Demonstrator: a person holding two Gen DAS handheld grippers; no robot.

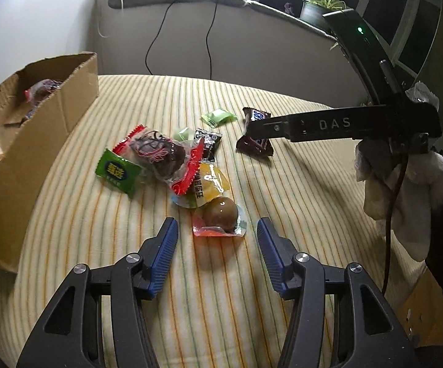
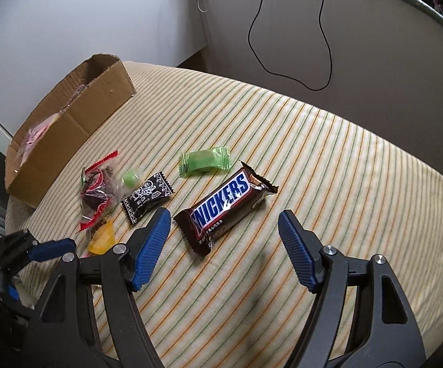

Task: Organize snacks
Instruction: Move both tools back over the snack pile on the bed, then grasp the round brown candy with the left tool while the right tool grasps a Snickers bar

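Loose snacks lie on a striped cloth. My left gripper [image 1: 217,228] is open, its blue pads either side of a packed brown egg [image 1: 220,213]. Behind it lie a yellow packet [image 1: 210,184], a red-edged dark snack [image 1: 161,155], a green packet [image 1: 120,173] and a black sachet [image 1: 207,142]. My right gripper [image 2: 224,224] is open, just above a Snickers bar [image 2: 224,204], which also shows in the left wrist view [image 1: 256,144]. A light green candy [image 2: 205,162] lies beyond it. The cardboard box [image 1: 37,141] with several snacks inside stands at the left.
The box also shows in the right wrist view [image 2: 68,128], at the cloth's left edge. A wall with hanging black cables [image 2: 322,30] runs behind the bed. A sill with a potted plant [image 1: 316,6] is at the back right.
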